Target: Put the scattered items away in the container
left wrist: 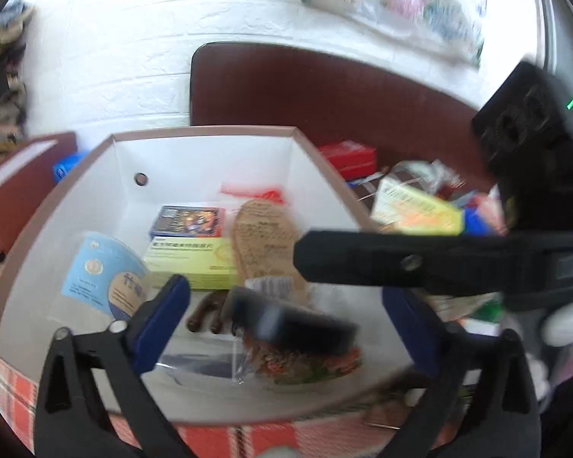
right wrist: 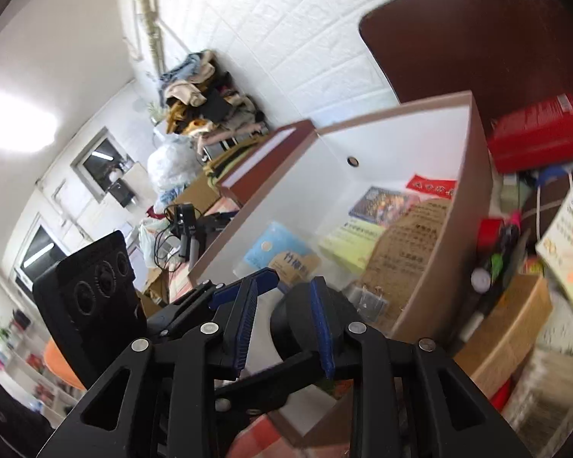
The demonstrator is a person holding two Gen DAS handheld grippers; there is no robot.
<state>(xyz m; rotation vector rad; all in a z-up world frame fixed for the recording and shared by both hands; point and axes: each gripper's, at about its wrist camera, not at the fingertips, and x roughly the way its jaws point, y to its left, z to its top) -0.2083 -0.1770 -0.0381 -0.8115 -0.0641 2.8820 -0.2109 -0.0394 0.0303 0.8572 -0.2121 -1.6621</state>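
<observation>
A white box with a brown rim (left wrist: pixel 210 131) holds a blue packet (left wrist: pixel 103 271), a yellow-green box (left wrist: pixel 195 261), a dark card box (left wrist: pixel 189 221), an insole (left wrist: pixel 265 244) and a food packet (left wrist: pixel 305 366). My left gripper (left wrist: pixel 286 305) is open above the box; a blurred dark item (left wrist: pixel 290 324) lies between its fingers, apart from both pads. The right gripper's finger (left wrist: pixel 401 261) crosses the left wrist view. My right gripper (right wrist: pixel 284 301) is open beside the box wall (right wrist: pixel 473 206), with nothing between its pads.
Loose clutter lies right of the box: a red box (left wrist: pixel 349 158), a yellow-green box (left wrist: pixel 416 210), markers (right wrist: pixel 496 259), a cardboard box (right wrist: pixel 507 328). A brown lid (left wrist: pixel 15 187) stands to the left. The surface has a red checked cloth (left wrist: pixel 225 439). A dark headboard (left wrist: pixel 324 87) is behind.
</observation>
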